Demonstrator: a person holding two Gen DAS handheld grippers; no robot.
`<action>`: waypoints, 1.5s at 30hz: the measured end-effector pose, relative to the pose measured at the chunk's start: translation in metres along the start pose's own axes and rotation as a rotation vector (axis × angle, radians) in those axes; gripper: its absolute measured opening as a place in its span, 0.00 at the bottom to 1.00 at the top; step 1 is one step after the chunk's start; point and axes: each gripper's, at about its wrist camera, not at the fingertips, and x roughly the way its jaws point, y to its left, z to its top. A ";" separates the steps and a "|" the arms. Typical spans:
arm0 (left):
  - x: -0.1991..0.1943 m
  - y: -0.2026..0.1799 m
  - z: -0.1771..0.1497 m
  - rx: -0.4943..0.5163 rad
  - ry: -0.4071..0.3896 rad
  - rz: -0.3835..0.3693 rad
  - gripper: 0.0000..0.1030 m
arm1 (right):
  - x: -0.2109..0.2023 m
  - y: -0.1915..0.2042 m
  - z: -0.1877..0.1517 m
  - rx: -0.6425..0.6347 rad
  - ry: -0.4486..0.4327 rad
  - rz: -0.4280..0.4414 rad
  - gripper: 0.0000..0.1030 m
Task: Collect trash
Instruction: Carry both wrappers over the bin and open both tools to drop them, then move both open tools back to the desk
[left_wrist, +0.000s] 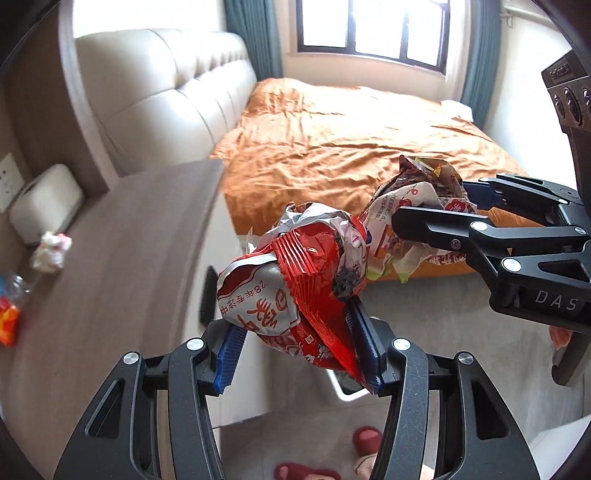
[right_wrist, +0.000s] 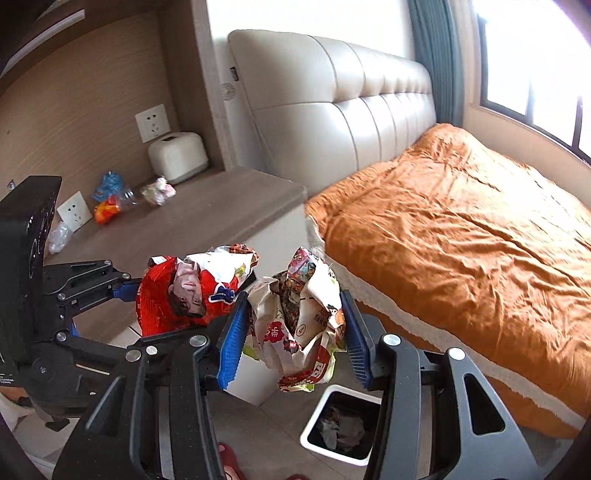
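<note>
Wood counter (right_wrist: 207, 206): carries a white box (right_wrist: 178, 157) by the wall and loose scraps, a blue wrapper (right_wrist: 109, 184), an orange wrapper (right_wrist: 106, 212), a pale wad (right_wrist: 159, 190)
Left gripper (left_wrist: 299, 343): clenched on a red packet (left_wrist: 288, 291), blue pads pressing both its sides; packet crumpled, held up in the air beside the counter's edge
Right gripper (right_wrist: 291, 328): grasping a cream wrapper (right_wrist: 295, 317), crushed between its blue pads, just right of the red packet
Bin (right_wrist: 341, 426): white rim, dark inside, on the floor below the cream wrapper, crumpled litter already in it
Bed (right_wrist: 461, 236): orange cover, rumpled, padded pale headboard (right_wrist: 332, 107) behind
Window (left_wrist: 373, 29): bright, teal curtains at its sides
Floor: red slippers (left_wrist: 365, 439) near the bottom edge of the left view
</note>
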 end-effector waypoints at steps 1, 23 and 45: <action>0.010 -0.009 -0.001 0.009 0.014 -0.013 0.51 | 0.001 -0.011 -0.009 0.016 0.014 -0.020 0.48; 0.310 -0.082 -0.140 0.019 0.386 -0.153 0.52 | 0.186 -0.121 -0.237 0.175 0.359 -0.217 0.50; 0.392 -0.074 -0.212 -0.026 0.464 -0.228 0.95 | 0.286 -0.126 -0.321 0.140 0.501 -0.218 0.95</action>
